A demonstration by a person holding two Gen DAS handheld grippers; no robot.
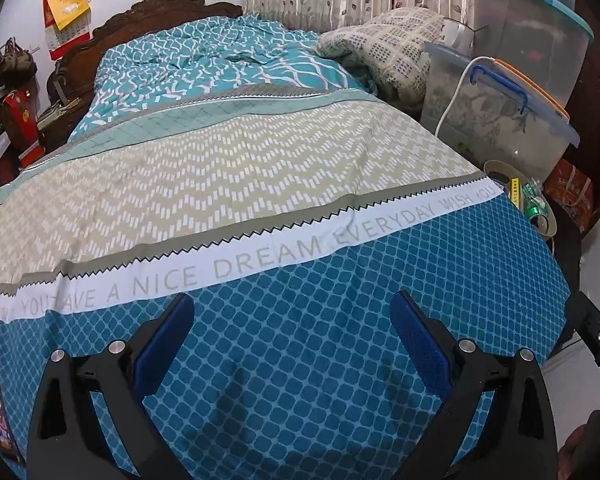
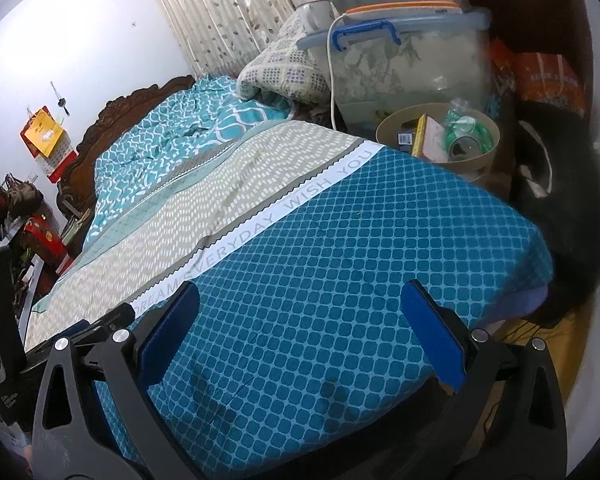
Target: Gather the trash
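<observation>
Both grippers [image 1: 291,340] [image 2: 300,336] empty, spread | bedspread [image 1: 300,360]: "NICE DREAM EVERYDAY"

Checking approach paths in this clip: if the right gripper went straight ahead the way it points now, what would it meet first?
Most likely the bedspread: the open right gripper points along the bed with nothing lying ahead. The trash bin sits off to the right beside the bed, out of that line, though depth is hard to judge.

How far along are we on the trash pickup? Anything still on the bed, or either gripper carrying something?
Looks mostly done: the round bin beside the bed already holds a crushed green can, a plastic bottle and small boxes. Nothing is in hand: left gripper and right gripper are both open and empty above the bedspread. No loose trash shows on the bed in either view.
</observation>
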